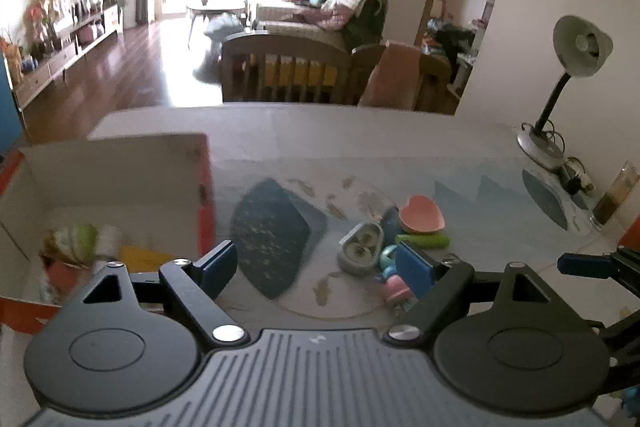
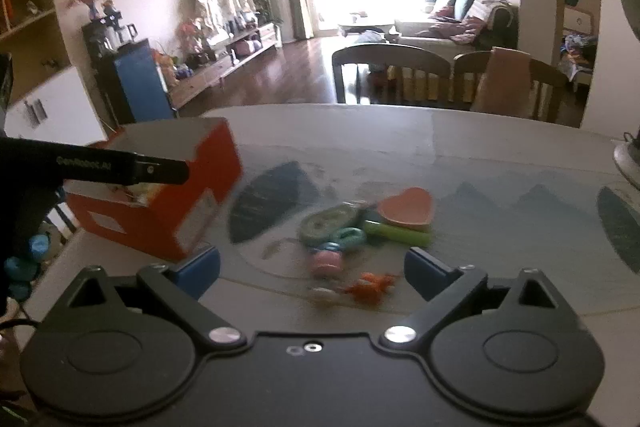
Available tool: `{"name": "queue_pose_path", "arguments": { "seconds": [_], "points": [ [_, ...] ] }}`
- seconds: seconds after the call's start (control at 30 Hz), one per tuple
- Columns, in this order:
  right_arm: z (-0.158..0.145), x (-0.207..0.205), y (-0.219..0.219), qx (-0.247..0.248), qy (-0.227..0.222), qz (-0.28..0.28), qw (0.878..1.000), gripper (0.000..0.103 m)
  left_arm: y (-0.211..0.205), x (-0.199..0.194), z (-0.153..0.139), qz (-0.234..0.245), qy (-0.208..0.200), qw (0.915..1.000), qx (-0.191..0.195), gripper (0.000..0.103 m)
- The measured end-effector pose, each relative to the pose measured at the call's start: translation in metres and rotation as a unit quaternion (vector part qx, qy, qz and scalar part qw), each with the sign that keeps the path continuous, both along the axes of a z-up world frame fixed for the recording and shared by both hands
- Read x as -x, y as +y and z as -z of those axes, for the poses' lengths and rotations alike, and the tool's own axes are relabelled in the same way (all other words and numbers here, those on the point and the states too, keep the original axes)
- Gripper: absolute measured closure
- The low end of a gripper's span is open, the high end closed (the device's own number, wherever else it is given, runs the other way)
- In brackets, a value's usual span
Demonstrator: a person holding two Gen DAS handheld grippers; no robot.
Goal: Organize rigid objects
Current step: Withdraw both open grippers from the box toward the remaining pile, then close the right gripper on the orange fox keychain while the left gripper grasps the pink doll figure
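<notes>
Tabletop (image 2: 480,147) under both hand-held grippers, left (image 1: 316,267) and right (image 2: 312,269), wide apart, empty.

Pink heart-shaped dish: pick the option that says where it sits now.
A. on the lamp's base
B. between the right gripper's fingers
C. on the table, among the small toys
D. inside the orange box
C: the pink heart-shaped dish rests on the table beside the green stick, clear of the orange box and of both open grippers.

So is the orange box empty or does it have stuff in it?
Not empty: the box is open-topped, with blurred items lying inside in the left wrist view.
</notes>
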State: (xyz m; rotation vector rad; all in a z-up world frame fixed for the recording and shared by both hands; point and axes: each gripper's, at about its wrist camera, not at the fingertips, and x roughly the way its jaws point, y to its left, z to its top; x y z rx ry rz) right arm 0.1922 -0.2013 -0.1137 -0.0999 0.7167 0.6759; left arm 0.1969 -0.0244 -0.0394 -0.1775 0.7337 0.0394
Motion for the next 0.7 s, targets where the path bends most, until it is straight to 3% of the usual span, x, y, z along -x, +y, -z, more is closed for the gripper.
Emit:
{"name": "queue_pose_path", "arguments": {
  "seconds": [0.1,0.5,0.7],
  "points": [
    [0.010,-0.011,-0.007,0.016,-0.001,0.001,1.000,0.007,-0.013,-0.013,0.012,0.001,0.015,0.9998,0.012,0.001],
    [0.074,-0.053,0.000,0.083,0.006,-0.058,0.995,0.016,-0.057,-0.062,0.069,-0.002,0.088,0.9954,0.037,0.000],
    [0.094,-0.068,0.003,0.096,0.003,-0.066,0.993,0.017,-0.072,-0.080,0.089,-0.009,0.108,0.9937,0.028,0.000]
  ]
}}
